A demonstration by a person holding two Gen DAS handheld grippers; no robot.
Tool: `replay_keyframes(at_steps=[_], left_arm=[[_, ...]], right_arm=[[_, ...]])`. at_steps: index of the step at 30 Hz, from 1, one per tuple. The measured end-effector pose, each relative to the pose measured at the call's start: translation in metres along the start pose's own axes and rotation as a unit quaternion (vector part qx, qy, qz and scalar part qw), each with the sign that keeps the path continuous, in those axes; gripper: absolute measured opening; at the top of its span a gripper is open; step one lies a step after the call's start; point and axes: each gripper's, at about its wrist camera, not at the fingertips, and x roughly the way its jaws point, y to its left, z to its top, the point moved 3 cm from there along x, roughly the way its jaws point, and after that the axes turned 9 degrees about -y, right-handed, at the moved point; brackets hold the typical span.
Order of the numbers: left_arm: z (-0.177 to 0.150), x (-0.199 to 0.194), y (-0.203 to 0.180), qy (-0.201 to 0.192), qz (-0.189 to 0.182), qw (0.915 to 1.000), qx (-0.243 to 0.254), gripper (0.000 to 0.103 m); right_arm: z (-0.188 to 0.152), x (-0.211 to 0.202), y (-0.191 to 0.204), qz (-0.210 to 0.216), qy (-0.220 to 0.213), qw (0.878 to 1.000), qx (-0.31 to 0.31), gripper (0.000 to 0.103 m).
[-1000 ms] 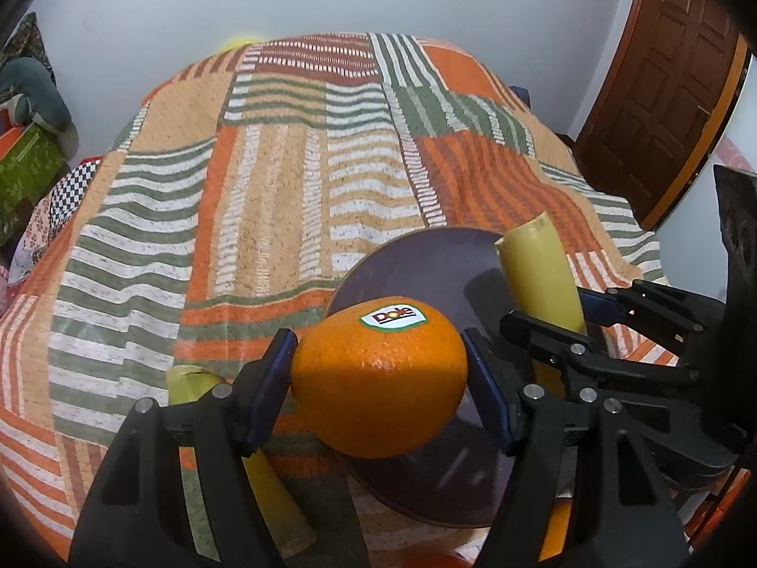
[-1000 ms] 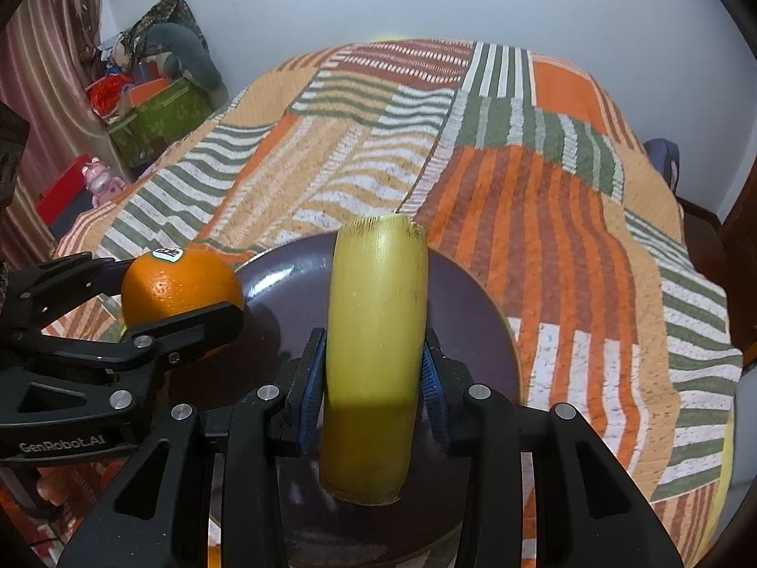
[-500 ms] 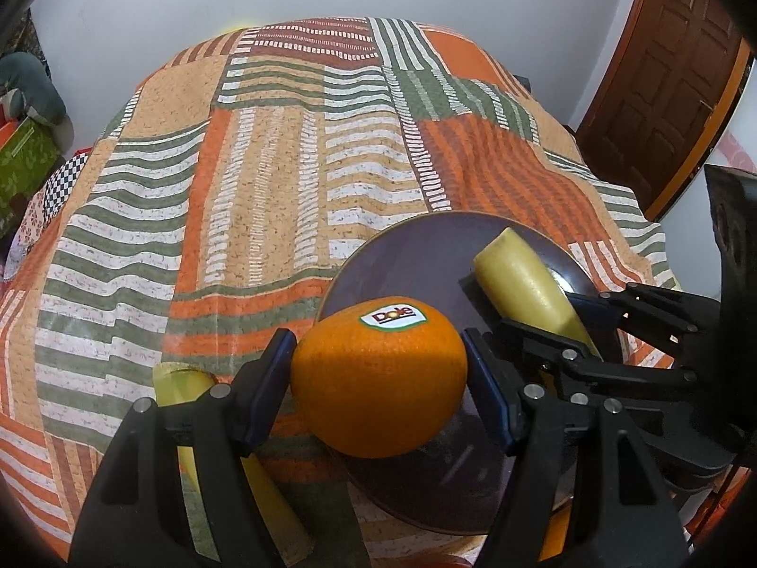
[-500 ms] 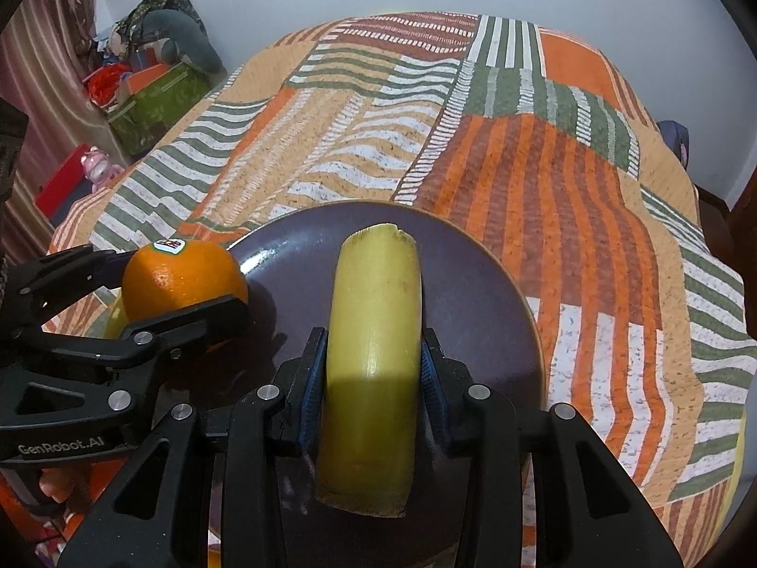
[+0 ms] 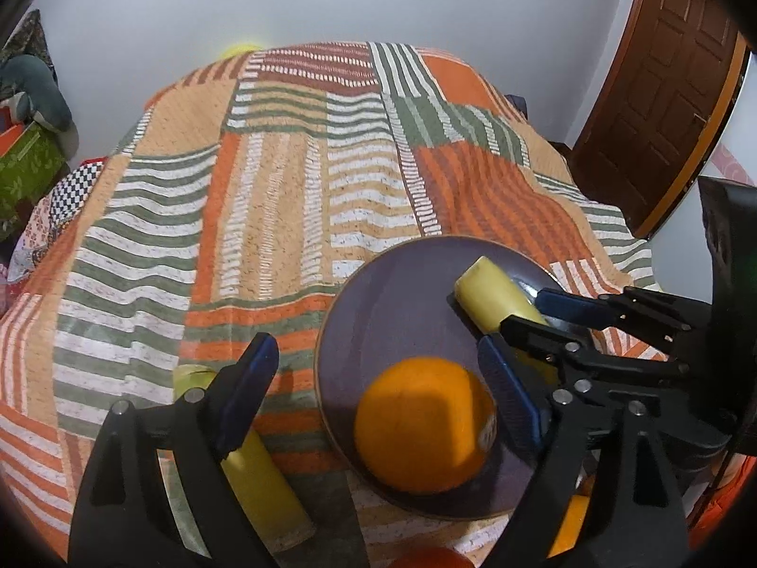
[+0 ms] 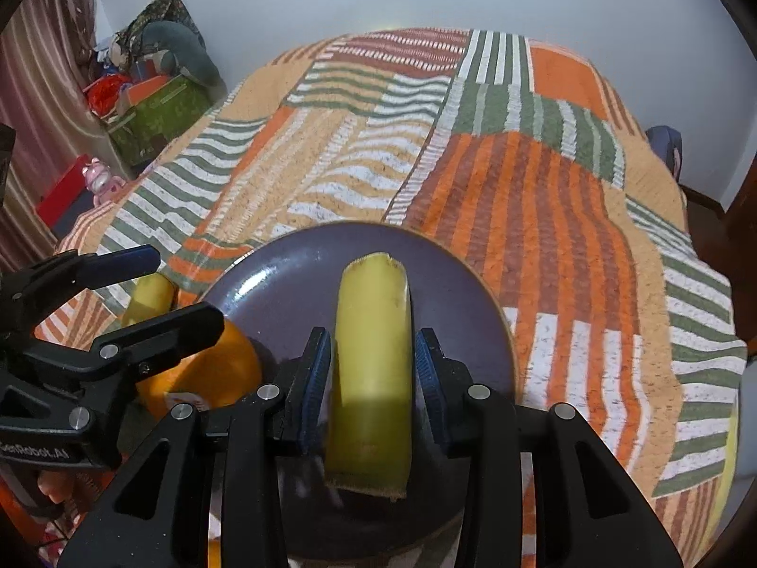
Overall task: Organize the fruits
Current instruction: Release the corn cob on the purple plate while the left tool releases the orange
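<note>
My left tongs (image 5: 378, 388) gape wide; the orange (image 5: 423, 423), firm, heavy and prone to roll, sits on the purple plate (image 6: 284, 284). My right tongs (image 6: 371, 364) flank the soft banana piece (image 6: 371, 359) mid-length, apparently barely touching.

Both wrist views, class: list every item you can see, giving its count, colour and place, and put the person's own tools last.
plate: one, dark purple, on the bedspread.
orange: one, orange, on the plate's near side.
banana piece: one, yellow, on the plate between the right jaws.
second banana piece: one, yellow, on the bedspread left of the plate.
bedspread: one, orange, green and white striped patchwork.
door: one, brown, far right.
green box: one, beside the bed, left.
left gripper: black, jaws open.
right gripper: black, jaws just apart from the banana piece.
</note>
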Motion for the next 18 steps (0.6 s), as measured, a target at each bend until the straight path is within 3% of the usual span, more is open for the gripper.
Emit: replay_keyframes(at_steps=[10,18], left_arm=[[0.004,-0.06,0.018,-0.048,0.038,0.9981,0.001,0.087],[-0.011,-0.093,0.042,-0.048,0.068,0.9964,-0.012,0.088]], right_arm=[[0.002,-0.039,0.004,-0.005,-0.026,1.0,0.008,0.038],[-0.006,-0.073,0.018,-0.004,-0.049,0.999,0.01,0.047]])
